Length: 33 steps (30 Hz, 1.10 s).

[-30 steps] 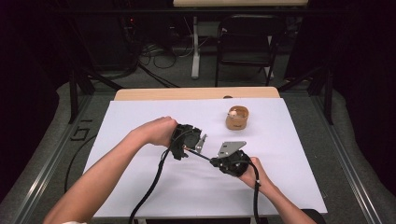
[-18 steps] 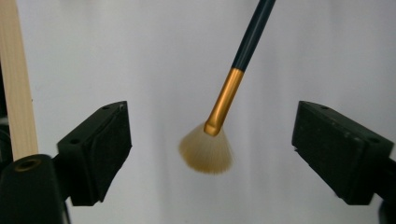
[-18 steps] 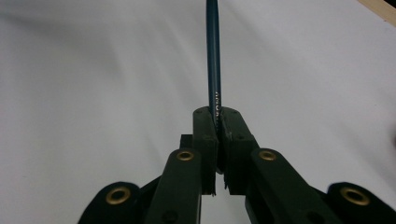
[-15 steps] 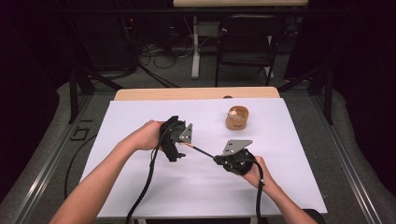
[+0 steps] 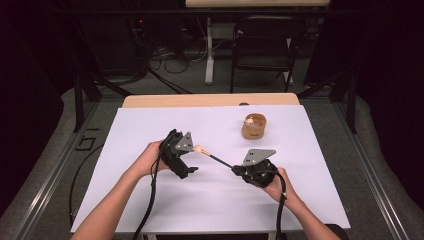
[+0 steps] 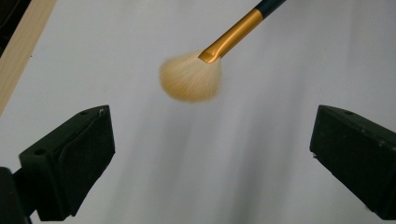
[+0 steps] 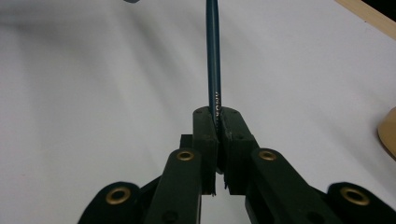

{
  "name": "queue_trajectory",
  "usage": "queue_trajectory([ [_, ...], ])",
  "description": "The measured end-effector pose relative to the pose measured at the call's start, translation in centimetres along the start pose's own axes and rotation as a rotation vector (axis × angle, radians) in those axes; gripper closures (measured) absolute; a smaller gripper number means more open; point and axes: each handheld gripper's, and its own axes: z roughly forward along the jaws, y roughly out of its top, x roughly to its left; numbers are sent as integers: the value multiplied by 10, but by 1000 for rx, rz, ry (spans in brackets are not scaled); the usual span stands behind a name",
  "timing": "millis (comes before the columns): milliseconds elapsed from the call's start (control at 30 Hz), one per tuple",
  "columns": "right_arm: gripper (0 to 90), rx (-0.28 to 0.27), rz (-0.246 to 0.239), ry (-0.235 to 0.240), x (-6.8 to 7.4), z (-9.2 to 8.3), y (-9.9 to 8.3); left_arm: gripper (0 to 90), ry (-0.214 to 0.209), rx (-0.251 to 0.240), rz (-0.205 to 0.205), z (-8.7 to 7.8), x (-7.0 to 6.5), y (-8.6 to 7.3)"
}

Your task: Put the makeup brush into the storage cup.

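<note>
Brush (image 5: 212, 156) lay w/ long axis slanted over the bench (image 5: 150, 125), bristles twd left tool (image 5: 189, 167), handle end clenched in right tool (image 5: 235, 170). Left tool's jaws had just been opening, nothing betw. them.

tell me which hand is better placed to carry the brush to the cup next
Right. The right hand-held gripper is shut on the brush handle, and the cup stands on its side of the table. The left hand-held gripper has just been opening, with nothing between its jaws; the bristles lie beyond them.
</note>
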Motion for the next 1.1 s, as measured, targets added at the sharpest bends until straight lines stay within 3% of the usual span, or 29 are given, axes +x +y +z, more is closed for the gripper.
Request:
queue_trajectory([
  [233, 864, -19, 8, 0, 1, -2, 0, 1, 38, -90, -107, 0, -7, -14],
  [367, 864, -15, 12, 2, -1, -5, -1, 0, 35, -167, -183, 1, -12, -21],
  [567, 864, -45, 31, 1, -1, -6, -2, 0, 48, -235, -260, 6, -18, -32],
  [800, 864, -60, 43, 6, 2, -3, -2, 0, 47, -295, -329, 17, -27, -44],
  [1100, 864, -103, 73, 5, 2, -3, -2, 1, 55, -313, -352, 23, -32, -44],
])
